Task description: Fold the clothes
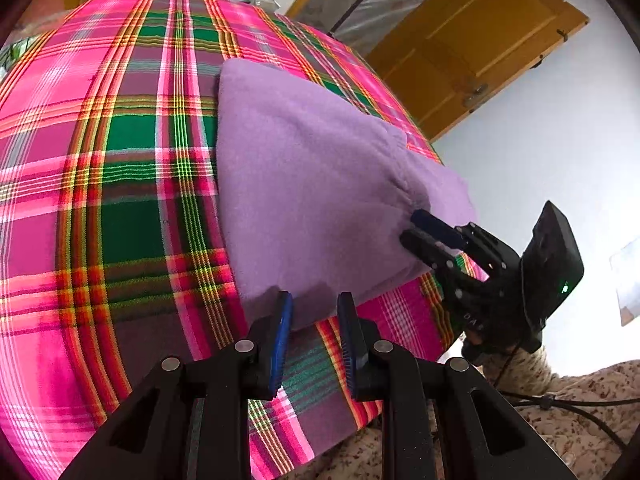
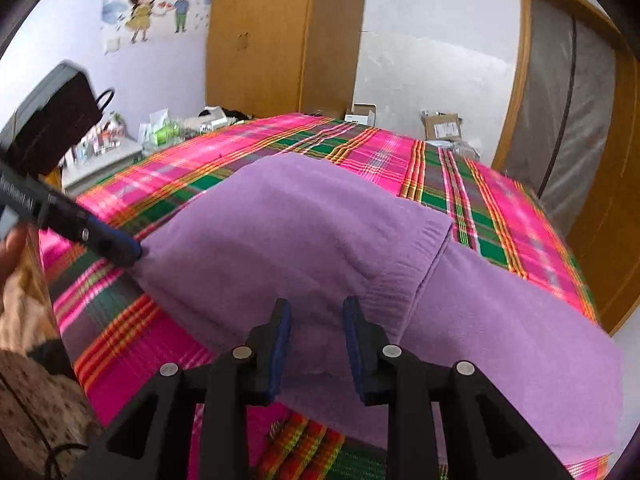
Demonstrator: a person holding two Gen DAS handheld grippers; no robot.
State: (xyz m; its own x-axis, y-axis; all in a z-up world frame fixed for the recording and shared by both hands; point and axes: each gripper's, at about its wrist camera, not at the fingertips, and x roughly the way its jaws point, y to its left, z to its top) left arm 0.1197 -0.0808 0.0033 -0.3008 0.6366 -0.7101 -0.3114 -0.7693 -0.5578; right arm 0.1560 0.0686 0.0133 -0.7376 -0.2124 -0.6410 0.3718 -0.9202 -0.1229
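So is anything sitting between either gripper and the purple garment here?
Nothing visible. The purple garment lies on the plaid cloth; the left gripper and right gripper are both already at its near edge.

Purple garment [image 2: 304, 240] is running out of frame at the right wrist view's lower right, so its far end isn't showing. Left gripper [image 2: 138, 254] is smearing w/ motion blur there; its pads can't be told. Small clutter [image 2: 160, 130] beyond the plaid cloth [image 2: 500, 216] is reading too tiny to ID.
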